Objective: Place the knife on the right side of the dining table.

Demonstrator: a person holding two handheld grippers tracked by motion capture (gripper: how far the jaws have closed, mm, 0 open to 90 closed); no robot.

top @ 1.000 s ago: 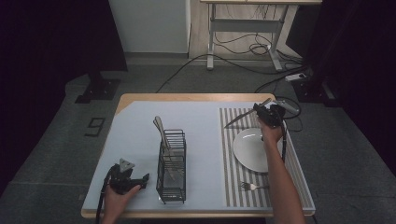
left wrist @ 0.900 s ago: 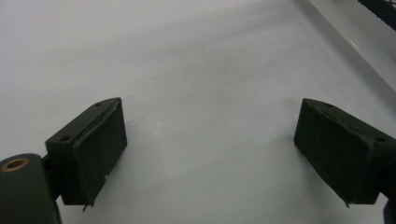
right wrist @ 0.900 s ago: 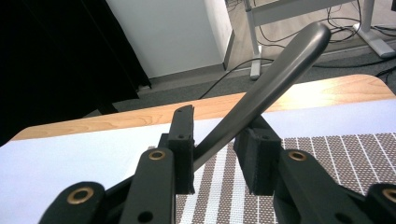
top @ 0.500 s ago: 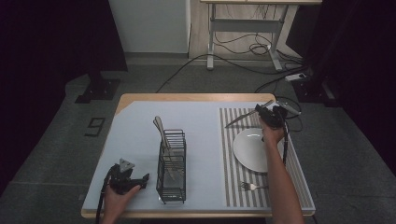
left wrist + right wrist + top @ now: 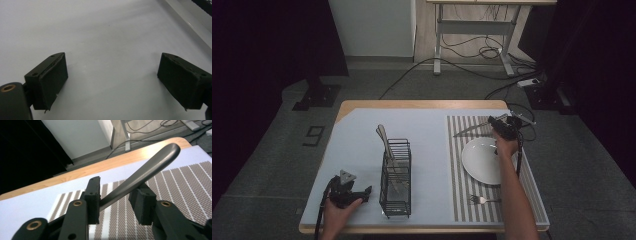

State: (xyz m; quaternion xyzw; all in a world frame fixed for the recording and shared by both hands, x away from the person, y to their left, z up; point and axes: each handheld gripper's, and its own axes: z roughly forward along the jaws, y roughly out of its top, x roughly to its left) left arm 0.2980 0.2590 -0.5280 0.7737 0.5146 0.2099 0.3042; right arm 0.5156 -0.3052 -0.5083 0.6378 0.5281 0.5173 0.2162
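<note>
Right gripper (image 5: 501, 126): high view, above the striped placemat (image 5: 462, 200), at 12 o'clock of the white plate (image 5: 484, 161). A grey metal utensil handle (image 5: 140, 178) lies slanted between its jaws, which have just been opening; the right gripper view shows it leaning on one pad with a gap at the other, no longer clamped.

Left gripper (image 5: 348, 189): at 9 o'clock of the wire rack (image 5: 396, 180), jaws wide, nothing between them.

Fork (image 5: 482, 200): at 6 o'clock of the plate.
</note>
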